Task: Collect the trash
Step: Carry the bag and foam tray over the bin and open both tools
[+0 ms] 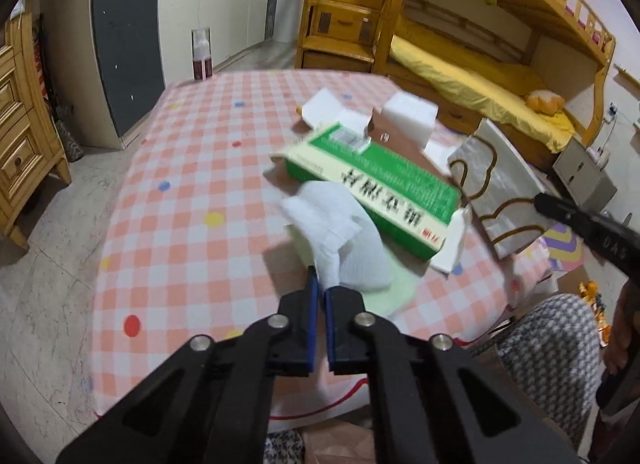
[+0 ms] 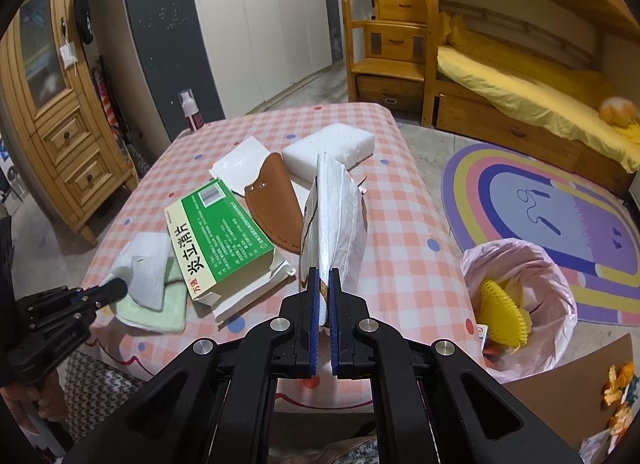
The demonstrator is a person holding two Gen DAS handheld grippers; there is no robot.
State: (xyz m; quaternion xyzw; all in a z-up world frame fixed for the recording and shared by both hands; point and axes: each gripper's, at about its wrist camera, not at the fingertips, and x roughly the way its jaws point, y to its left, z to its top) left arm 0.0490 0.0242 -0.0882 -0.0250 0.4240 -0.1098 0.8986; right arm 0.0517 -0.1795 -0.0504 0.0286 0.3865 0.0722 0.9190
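White crumpled tissue [image 1: 344,240] sits pinched at its near edge between the pads of the left gripper [image 1: 320,292], jaws closed on it. It lies partly on a pale green cloth [image 2: 160,304], at the near left part of the checked tablecloth [image 1: 180,184].

Right gripper [image 2: 324,284] is clamped on the bottom corner of a silvery wrapper [image 2: 336,216], which stands upright, apparently lifted clear of the table.

Other items on the cloth: green medicine box [image 2: 220,228] with torn flaps, just beside the tissue; brown leather sheath [image 2: 276,208]; white foam block [image 2: 328,148]; flat white card [image 2: 240,162]; spray bottle [image 2: 190,112] at the far edge.

Bin with pink liner [image 2: 520,304] stands on the floor to the right of the table, a yellow mesh piece already inside.

Step in hand, by my reading: both pieces gripped, ready for transfer. Next move calls for swinging the wrapper right and down over the liner mouth before releasing; the tissue must lift without dragging the green cloth, then cross the table to the same bin.
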